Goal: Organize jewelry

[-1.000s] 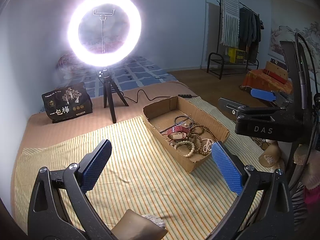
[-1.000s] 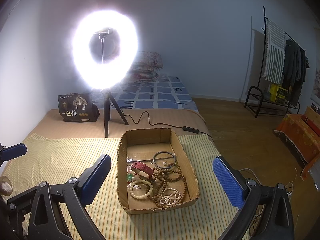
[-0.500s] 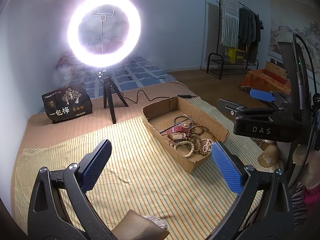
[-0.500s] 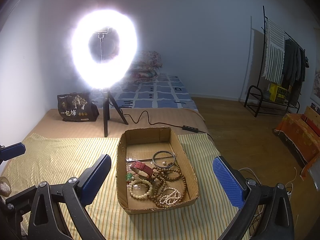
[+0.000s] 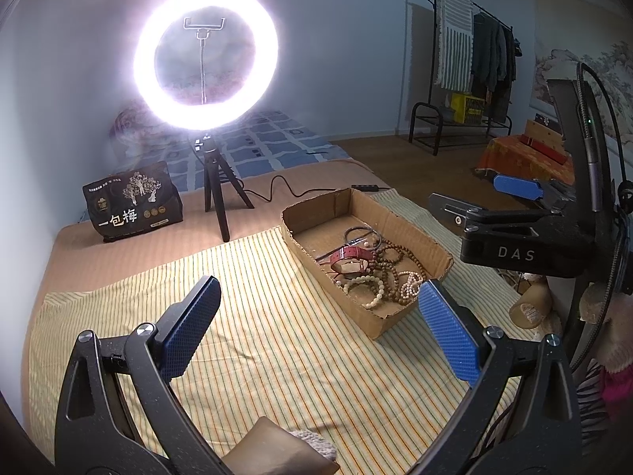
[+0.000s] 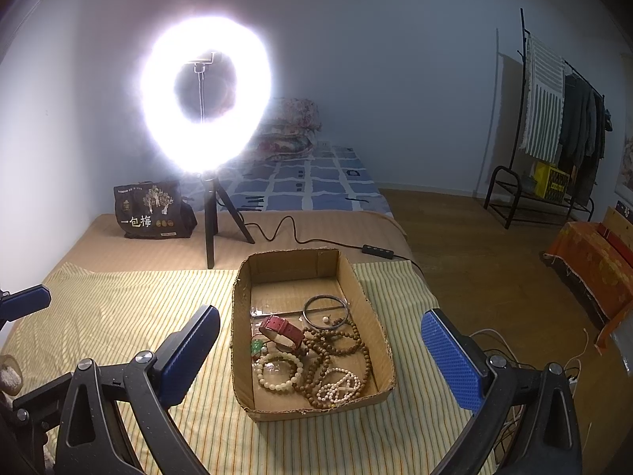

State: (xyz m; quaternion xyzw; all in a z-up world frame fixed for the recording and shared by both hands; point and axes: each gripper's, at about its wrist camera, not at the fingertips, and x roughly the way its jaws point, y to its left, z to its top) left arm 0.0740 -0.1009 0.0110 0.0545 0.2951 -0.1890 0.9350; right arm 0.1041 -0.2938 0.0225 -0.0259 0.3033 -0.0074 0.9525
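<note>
A shallow cardboard box [image 6: 364, 301] sits on a yellow striped cloth [image 6: 130, 308] and holds tangled jewelry: a red watch strap [image 6: 281, 329], a dark bangle [image 6: 326, 311], brown bead strands [image 6: 336, 350], a cream bead bracelet [image 6: 277, 372] and white pearls [image 6: 340, 386]. The box also shows in the left wrist view [image 5: 411, 233]. My right gripper [image 6: 320, 344] is open and empty, hovering above the box's near end. My left gripper [image 5: 316, 312] is open and empty, left of the box over the cloth.
A lit ring light on a black tripod [image 6: 209, 221] stands behind the box, with its cable [image 6: 300, 237] trailing right. A black printed bag [image 6: 152, 209] sits at the back left. A clothes rack [image 6: 554, 126] and an orange-covered stand [image 6: 593, 265] are on the floor to the right.
Both grippers stay open. The right gripper has drifted slightly, the view shifting a little; the box and jewelry have not moved.
</note>
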